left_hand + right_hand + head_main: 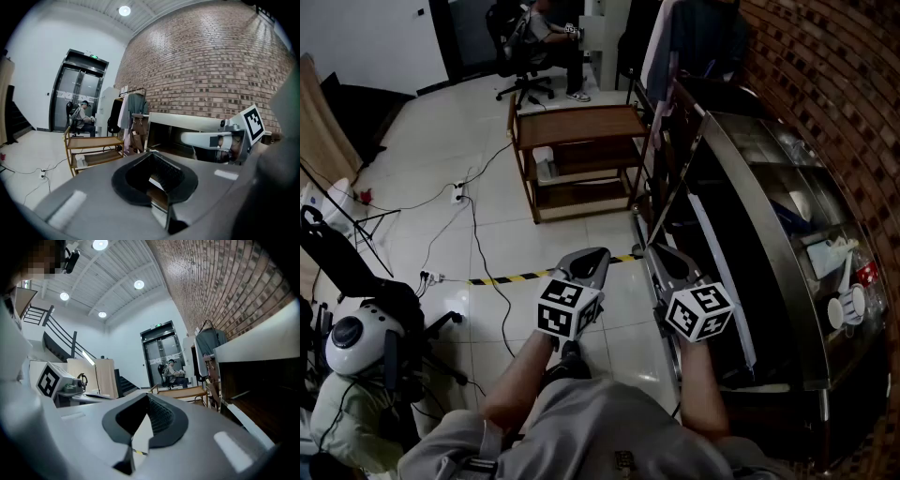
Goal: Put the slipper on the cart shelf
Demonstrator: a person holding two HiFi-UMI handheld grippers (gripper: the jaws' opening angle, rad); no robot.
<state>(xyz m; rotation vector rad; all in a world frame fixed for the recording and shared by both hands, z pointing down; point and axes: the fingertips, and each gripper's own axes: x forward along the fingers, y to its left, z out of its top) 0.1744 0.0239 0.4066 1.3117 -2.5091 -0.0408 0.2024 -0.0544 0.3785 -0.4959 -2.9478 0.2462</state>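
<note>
A wooden cart (577, 125) with shelves stands on the tiled floor a few steps ahead; it also shows small in the left gripper view (93, 142) and the right gripper view (180, 392). A white thing (545, 162) lies at the left end of its middle shelf; I cannot tell whether it is the slipper. My left gripper (587, 262) and right gripper (660, 256) are held side by side at waist height, pointing toward the cart. Both are shut, with nothing between their jaws. Each camera looks along its own closed jaws: left gripper (153, 157), right gripper (146, 397).
A long steel counter (769, 216) runs along the brick wall on the right. Yellow-black tape (525, 276) crosses the floor just ahead, with cables and a power strip (457, 192) to the left. A person sits on an office chair (534, 37) beyond the cart. Black chairs and a white helmet (352, 342) are at my left.
</note>
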